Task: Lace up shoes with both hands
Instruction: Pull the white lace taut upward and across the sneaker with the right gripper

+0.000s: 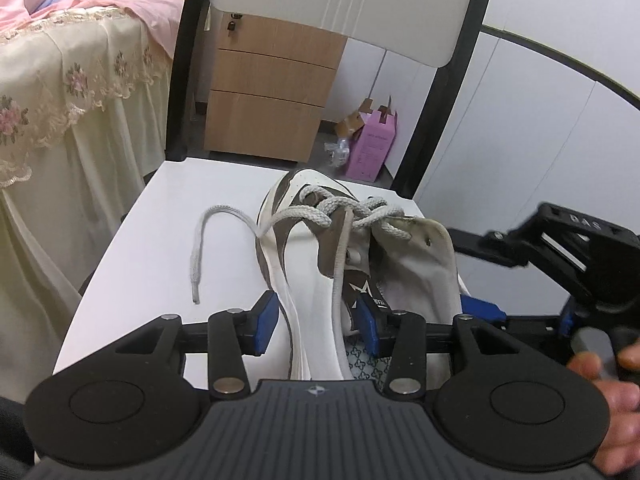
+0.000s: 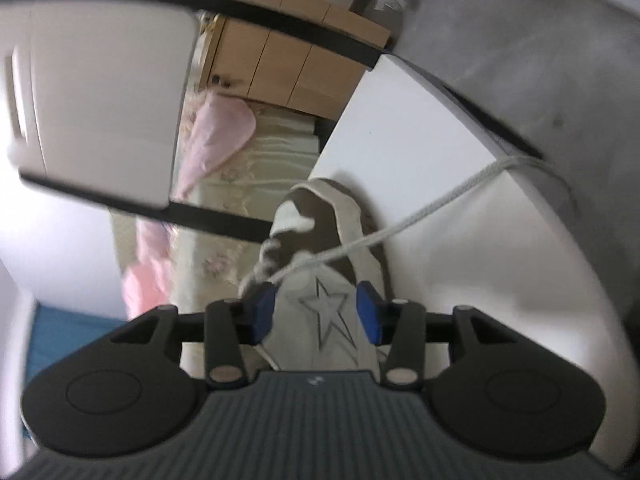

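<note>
Around the shoe (image 1: 320,280), both hand-held grippers, jaws half-open; no grip evident.

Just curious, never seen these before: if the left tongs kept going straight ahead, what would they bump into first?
Probably the shoe. Its side already sits between the left tongs, so its laced top lies straight ahead; depth is hard to judge.

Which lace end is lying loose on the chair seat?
The lace end left of the shoe curls free on the chair seat; the other lace end runs down over the shoe.
</note>
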Demonstrator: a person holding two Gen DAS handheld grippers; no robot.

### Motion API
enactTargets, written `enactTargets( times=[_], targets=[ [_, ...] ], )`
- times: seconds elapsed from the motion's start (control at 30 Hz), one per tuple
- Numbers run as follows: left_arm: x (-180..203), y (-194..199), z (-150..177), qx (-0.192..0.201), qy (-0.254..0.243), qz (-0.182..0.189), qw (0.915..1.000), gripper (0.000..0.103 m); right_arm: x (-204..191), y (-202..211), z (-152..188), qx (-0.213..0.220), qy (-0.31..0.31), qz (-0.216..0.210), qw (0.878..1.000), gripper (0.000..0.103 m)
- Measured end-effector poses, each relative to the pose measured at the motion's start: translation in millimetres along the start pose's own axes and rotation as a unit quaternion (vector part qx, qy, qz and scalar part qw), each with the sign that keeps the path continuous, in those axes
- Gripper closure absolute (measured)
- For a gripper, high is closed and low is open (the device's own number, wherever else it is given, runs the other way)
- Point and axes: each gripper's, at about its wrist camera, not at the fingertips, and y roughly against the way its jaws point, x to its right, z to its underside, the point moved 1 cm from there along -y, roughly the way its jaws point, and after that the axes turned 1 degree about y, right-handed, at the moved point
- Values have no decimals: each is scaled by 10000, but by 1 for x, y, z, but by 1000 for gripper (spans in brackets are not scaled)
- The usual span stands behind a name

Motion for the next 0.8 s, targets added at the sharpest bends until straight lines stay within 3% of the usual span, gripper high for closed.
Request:
enactTargets(
  times=[0.33,0.37,0.43,0.5,0.6,0.67,0.8],
  targets=[
    [3,1,1,13,32,12,10000,54,1,-5,-12,869,-99,231,9959,55],
    [2,1,1,12,41,21,10000,54,1,-4,-13,994,-57,278,9946,58],
    [2,1,2,17,48,39,10000,54,-2,-1,-13,1173,41,353,9925,83],
    [1,1,1,8,50,60,10000,54,-7,3,-14,1335,200,399,9900,92],
    [-4,3,0,42,130,48,9999,54,-23,11,-11,1614,662,421,9838,100],
    [-10,1,-1,-7,276,93,9996,53,-43,17,-5,1831,1272,448,9738,100],
    [-16,2,-4,-4,446,118,9989,53,-90,23,13,2078,2566,382,9431,100]
  ],
)
